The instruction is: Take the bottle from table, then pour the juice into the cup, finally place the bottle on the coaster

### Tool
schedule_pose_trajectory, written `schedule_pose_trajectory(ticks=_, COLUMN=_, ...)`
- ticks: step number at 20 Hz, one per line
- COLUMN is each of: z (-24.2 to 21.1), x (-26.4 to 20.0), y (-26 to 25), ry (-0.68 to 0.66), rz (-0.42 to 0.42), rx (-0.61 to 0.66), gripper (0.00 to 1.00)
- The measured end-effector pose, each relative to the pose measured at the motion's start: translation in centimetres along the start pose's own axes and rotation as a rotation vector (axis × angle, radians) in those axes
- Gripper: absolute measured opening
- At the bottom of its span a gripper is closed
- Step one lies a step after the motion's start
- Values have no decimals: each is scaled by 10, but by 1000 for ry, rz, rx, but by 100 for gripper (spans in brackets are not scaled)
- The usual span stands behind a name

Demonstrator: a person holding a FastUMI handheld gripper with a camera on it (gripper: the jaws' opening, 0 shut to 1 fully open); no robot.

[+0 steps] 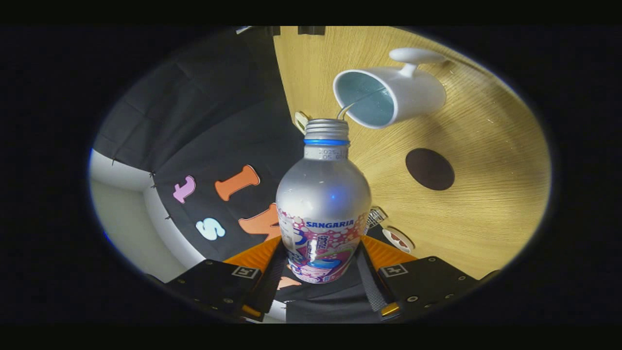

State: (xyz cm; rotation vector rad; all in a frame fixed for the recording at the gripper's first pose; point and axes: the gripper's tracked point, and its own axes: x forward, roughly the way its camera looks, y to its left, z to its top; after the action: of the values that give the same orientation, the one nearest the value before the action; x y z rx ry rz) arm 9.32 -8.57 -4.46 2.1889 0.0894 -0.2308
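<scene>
Gripper view: the gripper (323, 277) was rolled hard over, so the wooden table (491, 209) stood tilted beyond it. Its two fingers (272, 277) pinched the lower body of the bottle (323, 209), one on each side. The bottle's long axis ran forward along the fingers, its open threaded neck pointing away toward the cup (388, 95). A thin stream ran from the neck over the cup's rim. The white cup stood on the table, handle away from the bottle. The dark round coaster (430, 169) lay bare, near the cup.
</scene>
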Motion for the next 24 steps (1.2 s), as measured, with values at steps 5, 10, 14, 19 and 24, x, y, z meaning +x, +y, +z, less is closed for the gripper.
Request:
schedule_pose_trajectory(ticks=5, z=5, x=-2, y=0, ry=-10, rz=-8, rx=29, gripper=75)
schedule_pose_trajectory(ticks=10, z=9, x=-4, y=5, ry=-13, rz=8, rx=72, gripper=75)
schedule_pose_trajectory(ticks=14, z=16, x=-6, y=7, ry=-20, rz=12, rx=114, gripper=75)
schedule_pose_trajectory(ticks=19, z=14, x=-3, y=10, ry=-18, rz=11, rx=163, gripper=75)
schedule_pose_trajectory(ticks=24, z=17, x=-5, y=9, ry=-23, rz=12, rx=193, gripper=75)
